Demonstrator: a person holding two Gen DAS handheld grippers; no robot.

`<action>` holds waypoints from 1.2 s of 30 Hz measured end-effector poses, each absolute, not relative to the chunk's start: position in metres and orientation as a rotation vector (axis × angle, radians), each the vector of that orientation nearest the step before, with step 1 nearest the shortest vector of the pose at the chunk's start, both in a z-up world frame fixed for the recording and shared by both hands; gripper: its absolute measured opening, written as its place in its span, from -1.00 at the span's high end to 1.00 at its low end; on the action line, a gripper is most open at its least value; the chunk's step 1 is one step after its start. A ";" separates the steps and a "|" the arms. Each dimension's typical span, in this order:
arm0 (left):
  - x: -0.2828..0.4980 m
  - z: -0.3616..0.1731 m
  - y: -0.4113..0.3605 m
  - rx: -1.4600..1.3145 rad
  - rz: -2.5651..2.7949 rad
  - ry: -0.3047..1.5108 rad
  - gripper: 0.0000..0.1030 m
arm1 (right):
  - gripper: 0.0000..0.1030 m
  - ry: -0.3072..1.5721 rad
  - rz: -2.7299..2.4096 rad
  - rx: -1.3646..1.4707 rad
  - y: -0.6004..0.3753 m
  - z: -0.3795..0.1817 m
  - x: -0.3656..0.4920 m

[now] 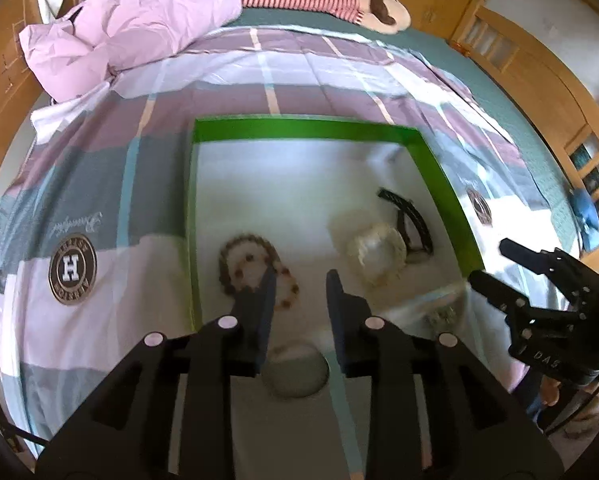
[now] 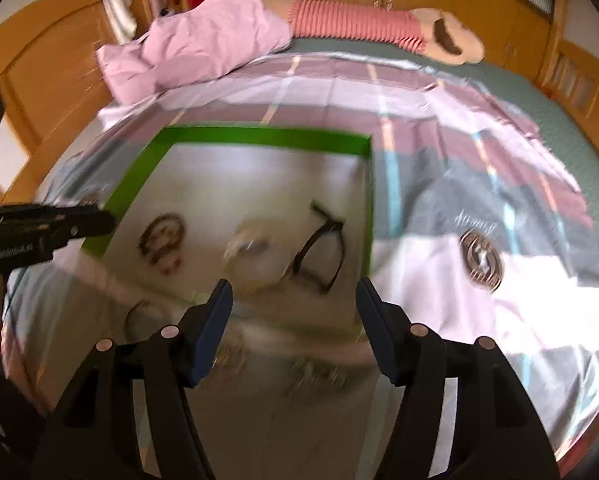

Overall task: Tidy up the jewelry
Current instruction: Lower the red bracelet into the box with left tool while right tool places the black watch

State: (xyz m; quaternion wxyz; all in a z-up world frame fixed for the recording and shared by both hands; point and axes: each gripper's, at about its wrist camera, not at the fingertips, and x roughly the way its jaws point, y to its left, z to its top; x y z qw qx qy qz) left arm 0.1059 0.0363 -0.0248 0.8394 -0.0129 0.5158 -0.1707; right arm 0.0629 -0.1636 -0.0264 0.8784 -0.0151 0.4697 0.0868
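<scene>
Jaws parted, nothing held: left gripper (image 1: pixel 301 280), right gripper (image 2: pixel 295 290) | green-rimmed tray (image 1: pixel 299 128) on bed | beaded bracelet (image 1: pixel 255 272) near-left in tray | glasses (image 2: pixel 319 252) right | pale bracelet (image 1: pixel 375 246) between

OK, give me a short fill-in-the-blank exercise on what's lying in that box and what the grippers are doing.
1. The walls of the box holding the jewelry are coloured ____.
2. The brown beaded bracelet lies on the ____ floor of the box.
3. The eyeglasses in the box have ____ frames.
4. Both the left gripper and the right gripper are empty, with jaws ____.

Missing words: green; white; black; open
</scene>
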 end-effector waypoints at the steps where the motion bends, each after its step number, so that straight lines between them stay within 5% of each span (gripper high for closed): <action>1: 0.100 -0.026 0.035 -0.021 -0.374 1.101 0.42 | -0.22 0.992 0.202 -0.038 -0.161 -0.030 0.056; 14: 0.090 -0.072 0.035 0.055 -0.326 1.250 0.18 | -0.18 1.113 0.343 -0.139 -0.103 -0.094 0.044; 16: 0.092 -0.076 0.039 0.049 -0.313 1.260 0.18 | 0.07 1.126 0.344 -0.163 -0.096 -0.102 0.047; 18: 0.092 -0.079 0.042 0.049 -0.310 1.268 0.18 | 0.63 1.149 0.347 -0.175 -0.093 -0.109 0.049; 21: 0.091 -0.081 0.041 0.056 -0.318 1.272 0.13 | 0.71 1.159 0.355 -0.168 -0.094 -0.112 0.047; 27: 0.089 -0.084 0.042 0.066 -0.316 1.278 0.08 | 0.71 1.175 0.407 -0.159 -0.115 -0.100 0.025; 29: 0.089 -0.084 0.041 0.068 -0.316 1.281 0.06 | 0.45 1.181 0.403 -0.192 -0.123 -0.101 0.016; 30: 0.089 -0.084 0.040 0.071 -0.317 1.281 0.05 | 0.04 1.174 0.372 -0.195 -0.130 -0.100 0.014; 31: 0.089 -0.085 0.039 0.073 -0.317 1.281 0.02 | -0.08 1.164 0.344 -0.178 -0.139 -0.099 0.013; 36: 0.087 -0.088 0.032 0.087 -0.329 1.285 0.00 | -0.11 1.160 0.192 -0.046 -0.181 -0.100 0.025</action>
